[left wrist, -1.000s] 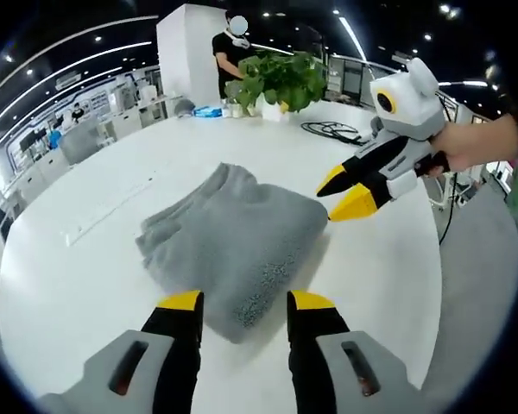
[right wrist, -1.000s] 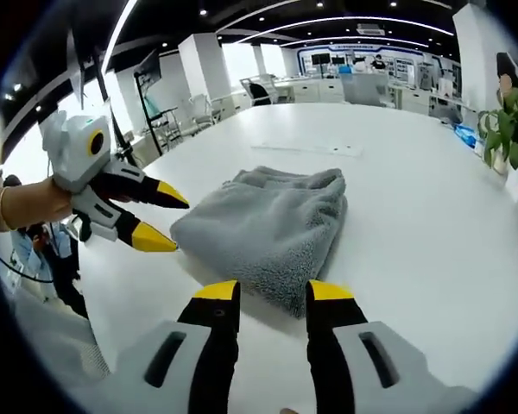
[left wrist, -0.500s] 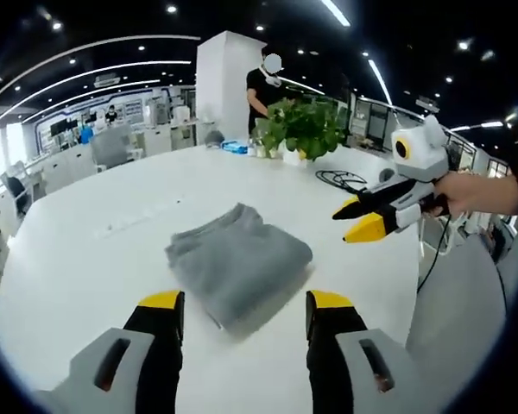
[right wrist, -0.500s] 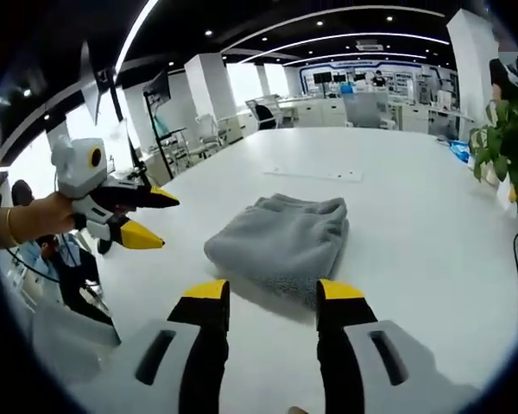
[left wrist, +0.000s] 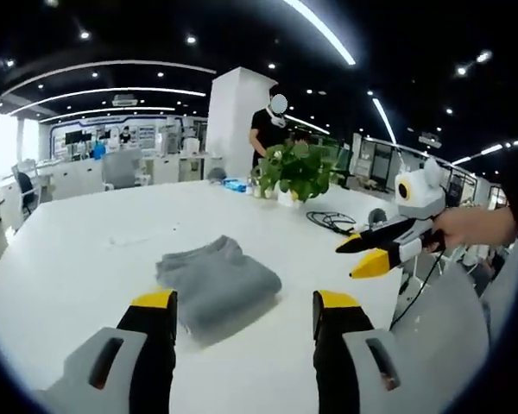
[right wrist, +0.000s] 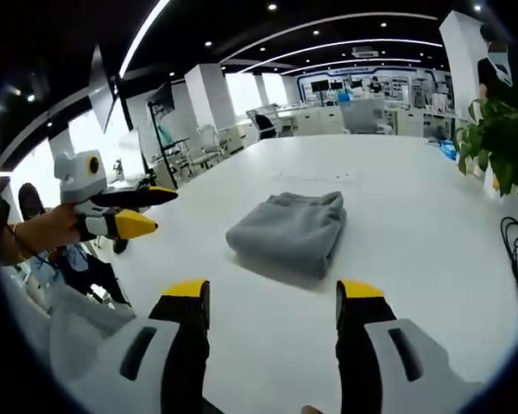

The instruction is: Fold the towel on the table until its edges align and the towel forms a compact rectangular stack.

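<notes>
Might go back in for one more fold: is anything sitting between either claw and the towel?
Nothing visible. Bare white table lies between the right claw and the folded grey towel, and likewise ahead of the left claw. The potted plant and black cable sit beyond the towel.

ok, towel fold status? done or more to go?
Looks done: the grey towel lies as a compact rectangular stack on the white table, edges roughly lined up. Nothing is in hand: the left gripper and right gripper are both open and off the towel. Nothing obvious is left, though far-side edges are hard to check.
</notes>
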The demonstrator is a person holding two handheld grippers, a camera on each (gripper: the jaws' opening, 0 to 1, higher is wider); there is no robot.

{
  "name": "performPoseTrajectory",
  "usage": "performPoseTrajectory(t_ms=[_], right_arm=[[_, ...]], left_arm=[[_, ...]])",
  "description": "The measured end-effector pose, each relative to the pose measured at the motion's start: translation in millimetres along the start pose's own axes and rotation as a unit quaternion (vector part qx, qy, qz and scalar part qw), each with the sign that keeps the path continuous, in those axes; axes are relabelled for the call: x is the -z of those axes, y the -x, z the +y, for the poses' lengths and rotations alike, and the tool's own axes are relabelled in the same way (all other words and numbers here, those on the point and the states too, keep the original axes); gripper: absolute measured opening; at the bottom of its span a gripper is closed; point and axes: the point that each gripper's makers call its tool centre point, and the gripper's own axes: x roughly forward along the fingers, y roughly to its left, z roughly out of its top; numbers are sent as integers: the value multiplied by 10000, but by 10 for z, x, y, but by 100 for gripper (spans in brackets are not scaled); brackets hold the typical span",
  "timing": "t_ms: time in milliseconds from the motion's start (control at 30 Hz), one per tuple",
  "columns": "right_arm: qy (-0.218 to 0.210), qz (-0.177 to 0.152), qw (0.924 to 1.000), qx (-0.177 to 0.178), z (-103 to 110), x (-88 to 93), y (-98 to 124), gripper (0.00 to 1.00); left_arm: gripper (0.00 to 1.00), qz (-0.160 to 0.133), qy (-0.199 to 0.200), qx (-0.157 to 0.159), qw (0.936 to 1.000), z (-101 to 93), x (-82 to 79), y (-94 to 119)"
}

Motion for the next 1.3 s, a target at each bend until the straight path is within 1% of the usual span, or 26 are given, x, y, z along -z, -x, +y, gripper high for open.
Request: performPoseTrajectory(t_ms=[67, 100, 200, 233, 367, 433, 500, 600, 667, 733, 867, 1000, 1067, 1133, 1200, 1300], right_arm=[[3, -29, 10000, -30, 31, 19, 56, 63], [18, -38, 10000, -51, 82, 38, 99, 64], [87, -58, 9999, -49, 138, 57, 172, 66], [82, -71, 9999, -60, 151, 67, 184, 66], [84, -43, 10000, -24, 207, 160, 273, 67], [132, -19, 9999, 12, 238, 203, 317, 67], [138, -14, 9999, 27, 278, 255, 364, 67], [-7, -15, 10000, -1, 322, 337, 400, 67], [-17, 17, 10000, 46, 349, 384, 434, 67], [-96, 23, 9999, 69, 352, 422, 450, 67], [-129, -19, 9999, 94, 376, 425, 490, 67], [-149, -144, 9998, 78, 390, 368, 500, 67], [-215, -173, 9996, 68, 407, 368, 516, 67], [-169, -134, 9997, 79, 407, 393, 522, 67], [-160, -88, 9998, 65, 424, 439, 534, 67], [-195, -69, 9998, 40, 420, 444, 524, 67]], left_arm=[[75, -35, -42, 43, 10000, -54, -2, 34], [76, -35, -56, 65, 10000, -72, 3, 49], [80, 70, -125, 60, 9999, -97, 82, 127], [81, 79, -121, 52, 9999, -107, 104, 154], [82, 106, 24, 12, 9999, -251, 197, 277], [82, 128, 28, -31, 9999, -179, 230, 302], [83, 126, 8, -94, 9999, -185, 262, 371], [83, 174, 14, -176, 9997, -191, 327, 447], [83, 199, 80, -220, 9995, -183, 394, 500], [83, 195, 130, -254, 9994, -184, 424, 532], [83, 224, 164, -312, 9991, -173, 494, 583], [83, 224, 185, -369, 9989, -167, 499, 626], [82, 260, 97, -416, 9987, -152, 502, 648], [82, 274, 93, -453, 9986, -162, 514, 676], [82, 248, 170, -454, 9985, -175, 523, 700], [82, 272, 177, -465, 9984, -169, 543, 720]])
